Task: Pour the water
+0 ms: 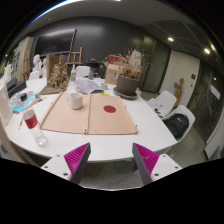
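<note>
A clear water bottle with a red label (32,122) stands upright on the white table (150,128), to the left of a tan mat (88,114). A white cup (75,100) sits on the mat's far left part, and a red disc (109,108) lies on its right part. My gripper (110,160) hangs in front of the table's near edge, well short of all of these. Its fingers with magenta pads (76,157) stand wide apart with nothing between them, only floor below.
Papers, boxes and a potted dry plant (128,82) crowd the table's far side. White chairs (178,122) stand at the right of the table. More clutter sits at the far left end. The room behind is dark-walled with ceiling lights.
</note>
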{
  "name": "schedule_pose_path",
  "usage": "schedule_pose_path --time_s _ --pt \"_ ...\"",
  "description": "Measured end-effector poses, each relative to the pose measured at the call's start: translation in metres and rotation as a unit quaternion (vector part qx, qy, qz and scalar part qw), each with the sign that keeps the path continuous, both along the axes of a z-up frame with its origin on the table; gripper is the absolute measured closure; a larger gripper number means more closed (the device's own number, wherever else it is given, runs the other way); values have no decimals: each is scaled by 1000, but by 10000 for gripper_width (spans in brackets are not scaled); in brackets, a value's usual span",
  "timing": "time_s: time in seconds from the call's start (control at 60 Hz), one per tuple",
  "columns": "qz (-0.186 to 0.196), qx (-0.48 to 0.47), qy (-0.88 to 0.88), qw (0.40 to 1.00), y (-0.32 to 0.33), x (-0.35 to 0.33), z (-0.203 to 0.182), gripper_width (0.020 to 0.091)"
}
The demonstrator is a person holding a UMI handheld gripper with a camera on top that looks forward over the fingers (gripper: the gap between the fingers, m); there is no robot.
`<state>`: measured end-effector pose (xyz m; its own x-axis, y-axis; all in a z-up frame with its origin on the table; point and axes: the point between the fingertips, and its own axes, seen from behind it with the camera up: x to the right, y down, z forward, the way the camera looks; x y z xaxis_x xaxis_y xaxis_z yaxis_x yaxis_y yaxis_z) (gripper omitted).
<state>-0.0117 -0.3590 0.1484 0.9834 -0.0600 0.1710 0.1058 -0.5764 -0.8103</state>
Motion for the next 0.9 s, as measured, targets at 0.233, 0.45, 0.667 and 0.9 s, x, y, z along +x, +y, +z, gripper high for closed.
schedule_pose_path --time_s 0.233,0.45,0.667,0.9 --pt "46 -16 10 999 -6 -113 -37 245" --pt "114 9 47 992 15 -245 -61 248" --pt "121 62 78 988 76 -321 -75 279" --pt "99 88 88 987 114 -334 -82 626"
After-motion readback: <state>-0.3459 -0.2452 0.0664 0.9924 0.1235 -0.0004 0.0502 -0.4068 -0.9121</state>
